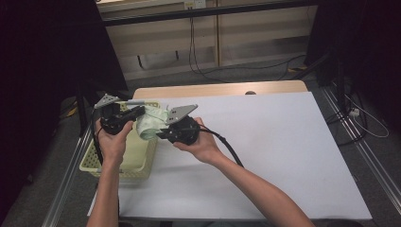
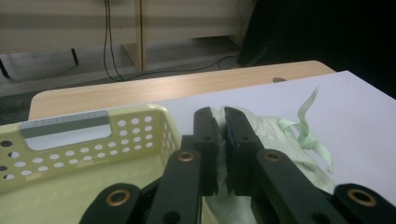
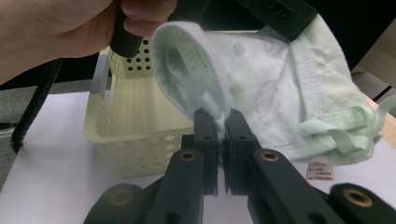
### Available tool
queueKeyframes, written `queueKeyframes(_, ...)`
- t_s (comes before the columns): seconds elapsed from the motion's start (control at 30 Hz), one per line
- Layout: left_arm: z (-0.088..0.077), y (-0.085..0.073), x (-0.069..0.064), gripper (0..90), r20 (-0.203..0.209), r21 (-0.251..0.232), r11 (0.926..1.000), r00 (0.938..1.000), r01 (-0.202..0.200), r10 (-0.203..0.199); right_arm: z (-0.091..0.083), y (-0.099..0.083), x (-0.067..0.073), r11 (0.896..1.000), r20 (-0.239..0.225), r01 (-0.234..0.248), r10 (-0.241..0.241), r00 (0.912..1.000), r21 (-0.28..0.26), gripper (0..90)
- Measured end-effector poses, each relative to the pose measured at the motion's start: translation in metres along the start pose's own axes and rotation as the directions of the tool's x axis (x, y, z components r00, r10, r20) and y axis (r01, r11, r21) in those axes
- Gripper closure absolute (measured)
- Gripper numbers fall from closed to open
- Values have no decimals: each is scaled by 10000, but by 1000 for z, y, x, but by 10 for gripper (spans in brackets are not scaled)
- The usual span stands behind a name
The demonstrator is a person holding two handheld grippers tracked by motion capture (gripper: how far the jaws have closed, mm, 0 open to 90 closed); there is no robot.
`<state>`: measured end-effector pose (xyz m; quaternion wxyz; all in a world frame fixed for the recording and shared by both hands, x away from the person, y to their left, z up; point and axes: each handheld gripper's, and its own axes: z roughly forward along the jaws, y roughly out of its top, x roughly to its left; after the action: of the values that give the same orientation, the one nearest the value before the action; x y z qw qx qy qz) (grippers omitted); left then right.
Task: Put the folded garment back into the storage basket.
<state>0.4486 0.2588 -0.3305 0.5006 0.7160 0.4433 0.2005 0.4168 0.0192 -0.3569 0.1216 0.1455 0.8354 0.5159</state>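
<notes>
Green cloth (image 1: 152, 122), a small pale piece of clothing with ties, was held up in the air by both tongs. It was seen in the left middle of the high view, just above the right rim of the yellow basket (image 1: 124, 158).

A slip could have happened. Only a thin edge of the cloth was pinched by each pair of tongs, so a quick pull could have freed it. Then the cloth could have dropped on the white table cover (image 1: 265, 156) and not in the basket. The long green ties (image 2: 306, 128) hung loose at the right of the left gripper view. It was judged that they could get caught on the basket rim or on the jaws.

The left gripper (image 1: 137, 112) was clenched on the cloth. In the left gripper view the cloth was seen squeezed between the two black jaws, and it bulged out to the right of them. The right gripper (image 1: 163, 134) was clenched on the cloth too. In the right gripper view a rolled opening of the cloth (image 3: 187, 60) was seen just above the jaws, and the rest was spread to the upper right. A small white label (image 3: 320, 171) was seen at the lower right.
</notes>
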Motion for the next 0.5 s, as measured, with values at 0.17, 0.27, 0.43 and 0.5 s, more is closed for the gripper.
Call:
queueKeyframes(0.17, -5, -1, 7, 849, -89, -110, 9998, 9998, 173, -174, 6, 5, 1, 10000, -70, 64, -64, 10000, 32, 861)
queueKeyframes(0.27, -7, -1, 10, 849, -176, -105, 9998, 9997, 141, -143, 11, 7, 0, 10000, -81, 45, -44, 10000, 71, 861)
queueKeyframes(0.43, -11, -2, 17, 849, -248, -199, 9994, 9992, 298, -303, 18, 11, 0, 10000, -157, 49, -48, 9999, 64, 861)
queueKeyframes(0.5, -12, -2, 19, 849, -303, -186, 9994, 9991, 306, -312, 21, 12, 1, 9999, -200, 73, -71, 9998, 77, 861)
